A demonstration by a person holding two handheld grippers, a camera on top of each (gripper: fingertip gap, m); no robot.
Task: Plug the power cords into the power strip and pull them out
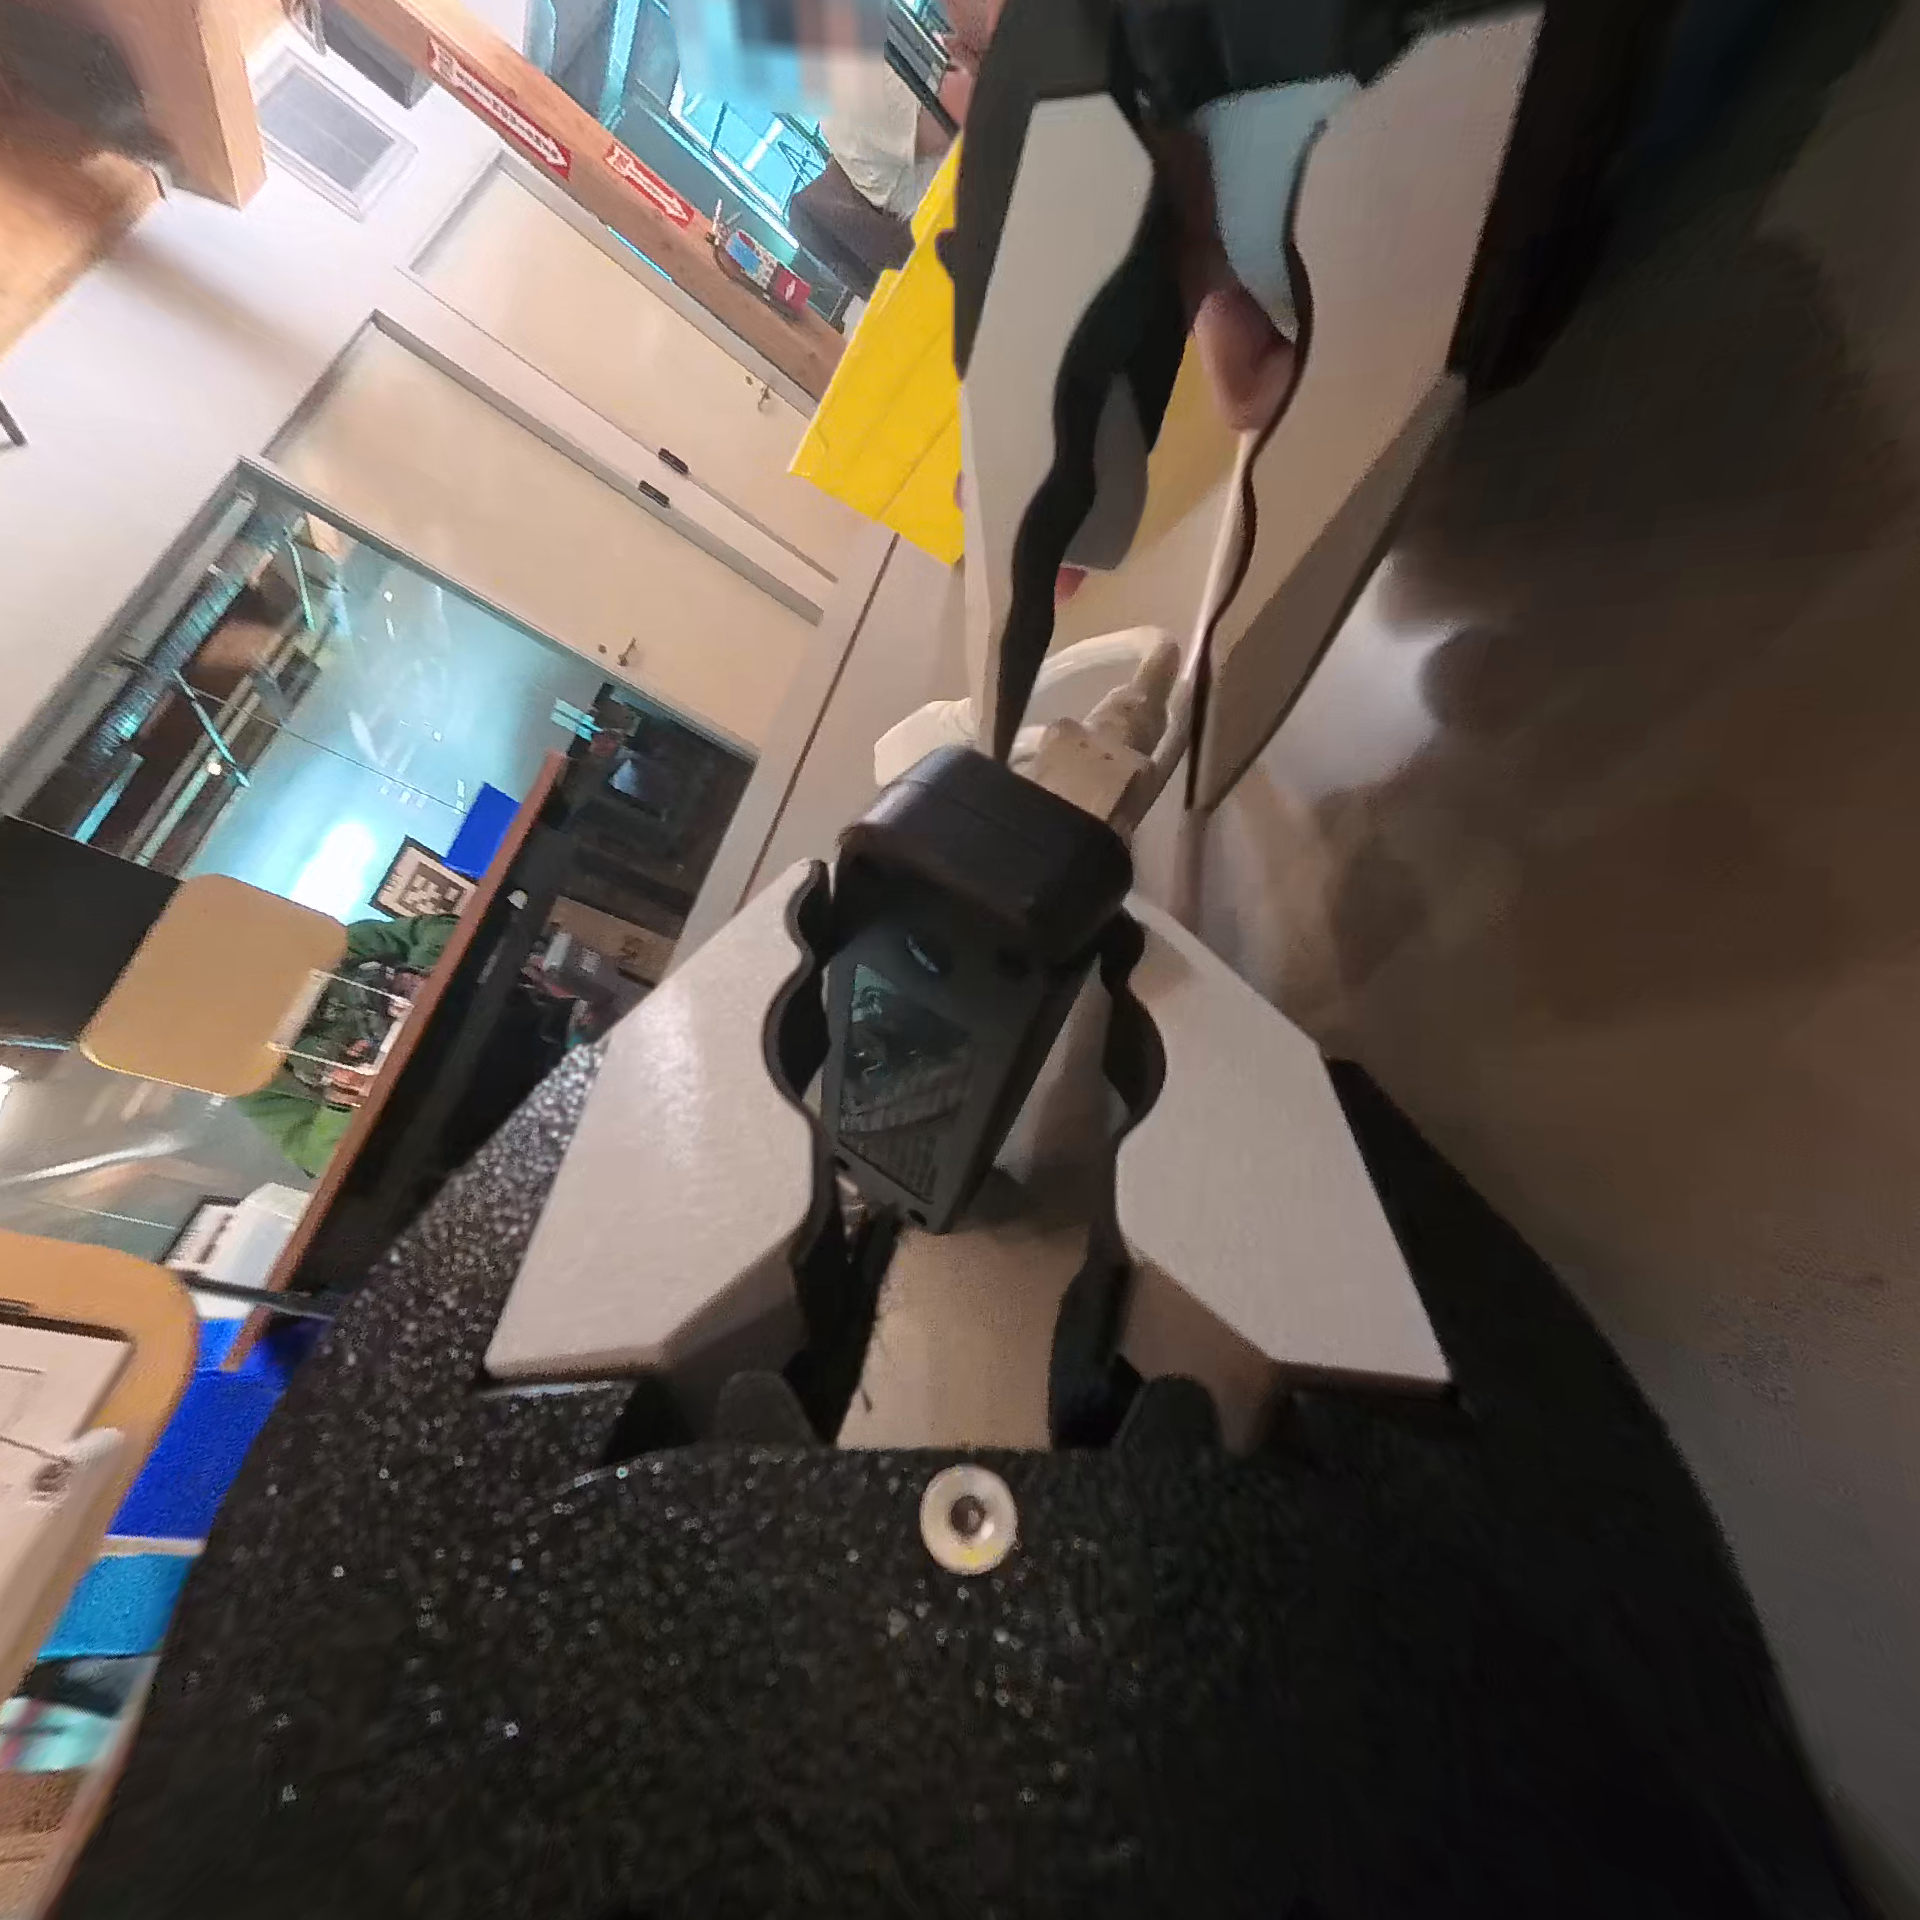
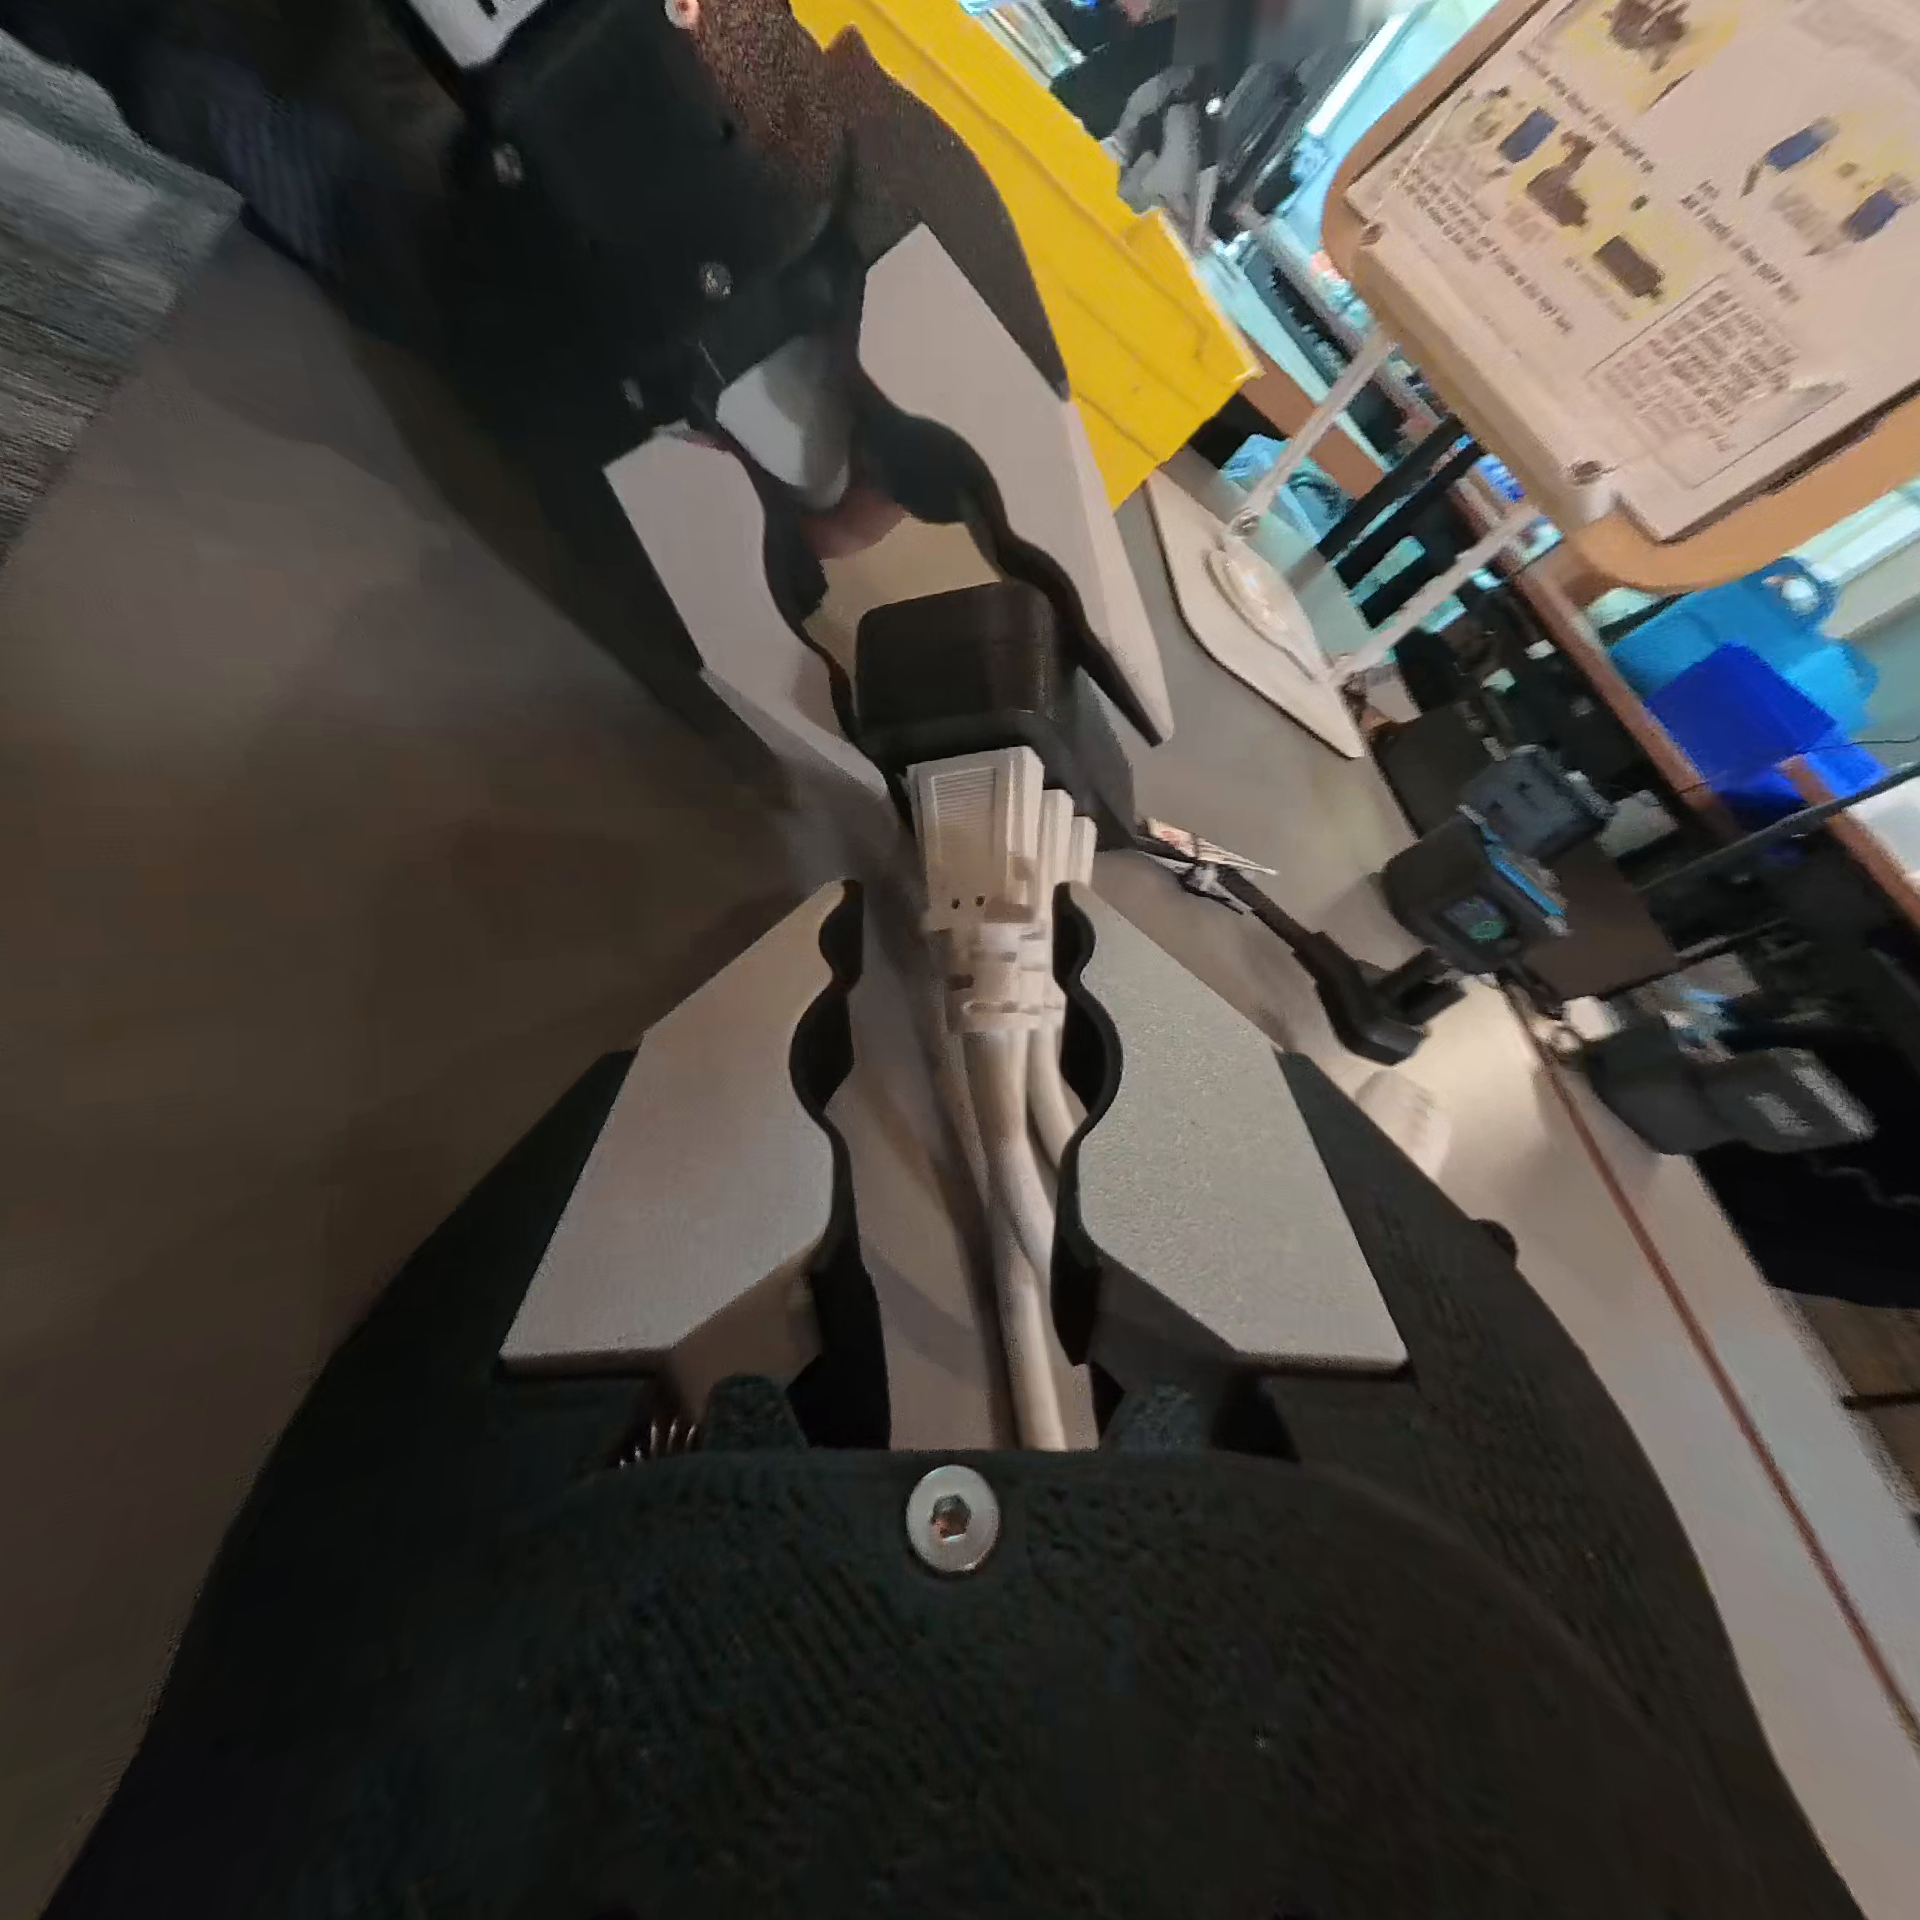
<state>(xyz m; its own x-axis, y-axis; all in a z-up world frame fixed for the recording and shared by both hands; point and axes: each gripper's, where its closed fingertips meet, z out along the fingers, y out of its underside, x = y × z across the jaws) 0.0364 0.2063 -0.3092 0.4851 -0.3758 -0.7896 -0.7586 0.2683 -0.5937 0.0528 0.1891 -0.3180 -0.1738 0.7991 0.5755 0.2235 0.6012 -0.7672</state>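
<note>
Left gripper (image 1: 961, 1039): closed on black power strip (image 1: 935, 1039), held clear of the grey table (image 2: 1299, 831).
Right gripper (image 2: 961, 997): narrowed round white power cords (image 2: 1013, 1143), just behind their white plugs (image 2: 977, 831); firm pinch or loose cradle cannot be told.
Plugs: seated against the strip's near end, directly beyond the right gripper's tips.
Progress, judged: plugging-in apparently complete; pulling out remaining.
Yellow bin (image 2: 1091, 260): far side, untouched.
</note>
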